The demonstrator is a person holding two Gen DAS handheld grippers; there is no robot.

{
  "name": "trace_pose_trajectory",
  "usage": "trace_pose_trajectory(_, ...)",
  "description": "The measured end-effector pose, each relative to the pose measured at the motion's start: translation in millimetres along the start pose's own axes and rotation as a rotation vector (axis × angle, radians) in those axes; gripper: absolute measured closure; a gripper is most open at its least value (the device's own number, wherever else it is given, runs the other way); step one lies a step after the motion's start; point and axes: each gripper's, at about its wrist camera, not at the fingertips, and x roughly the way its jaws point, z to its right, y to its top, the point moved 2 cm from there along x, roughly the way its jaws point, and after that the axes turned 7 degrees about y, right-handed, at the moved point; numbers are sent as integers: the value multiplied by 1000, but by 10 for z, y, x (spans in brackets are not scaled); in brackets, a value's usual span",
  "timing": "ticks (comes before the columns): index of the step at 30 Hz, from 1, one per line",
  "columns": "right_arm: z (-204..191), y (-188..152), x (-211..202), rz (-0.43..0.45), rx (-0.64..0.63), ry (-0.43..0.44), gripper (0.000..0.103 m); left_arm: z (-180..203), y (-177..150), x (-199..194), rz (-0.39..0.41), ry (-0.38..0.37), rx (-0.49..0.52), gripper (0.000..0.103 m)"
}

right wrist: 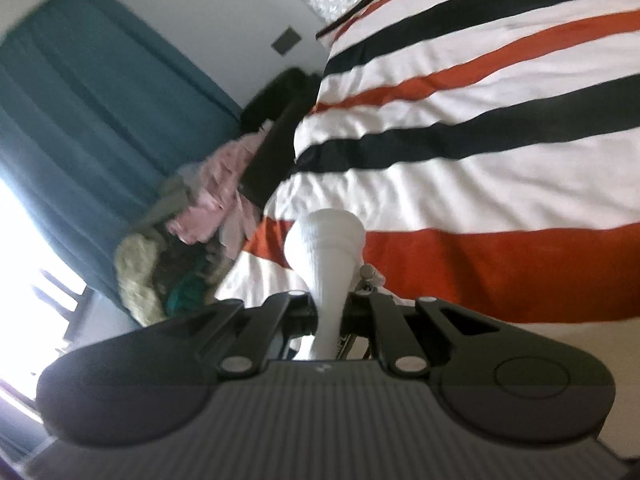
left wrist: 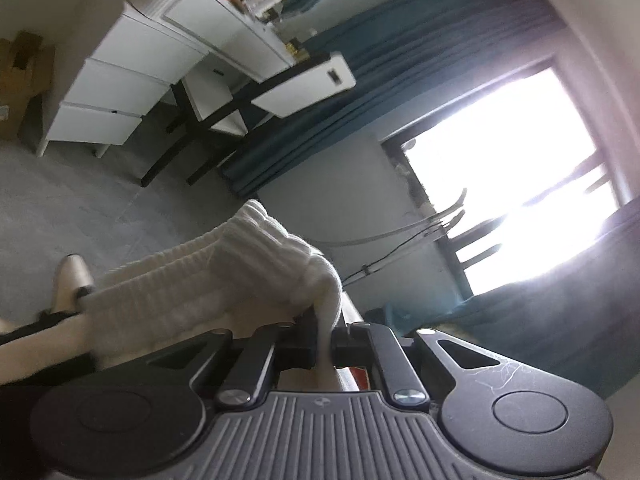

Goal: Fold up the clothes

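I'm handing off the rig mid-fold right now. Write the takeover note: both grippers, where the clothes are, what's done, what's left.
Left gripper: shut on white ribbed knit cloth, held in the air above the floor.
Right gripper: shut on white cloth, held over the striped bedspread.
Whether both hold the same garment cannot be told.
Pile of unfolded clothes lies at the bed's edge by the blue curtain.
Done: no finished fold in view.
Left: probably lay the white piece on the bedspread, fold it, then the pile.
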Motion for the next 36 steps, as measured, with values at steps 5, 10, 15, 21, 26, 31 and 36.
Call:
trace_pose_trajectory(5,-282,-329,789,-3,-167,-68,97,244,-67,949,-35,96,1,96)
trace_pose_trajectory(10,-414,-527,1276,-44,-274,-112,97,435,-141,1781,-75,199,45,95)
trace_pose_trajectory(15,-317,-576,1478,-114,-255,-104,95,379,-169,1908,-110,200,46,89)
trace_pose_trajectory(21,-151,-439,1198,-174,-165,53,39,341,-121,1500,-121,115,10,66)
trace_pose_trajectory(26,57,-337,624,-186,-35,185,30,151,-262,987,-180,52,18,55)
trace_pose_trajectory(31,335,-353,121,-285,52,254,30,-164,-588,442,-210,39,-20,38)
trace_pose_trajectory(36,667,-560,-190,-430,143,270,30,-574,-958,24,-208,95,-160,28)
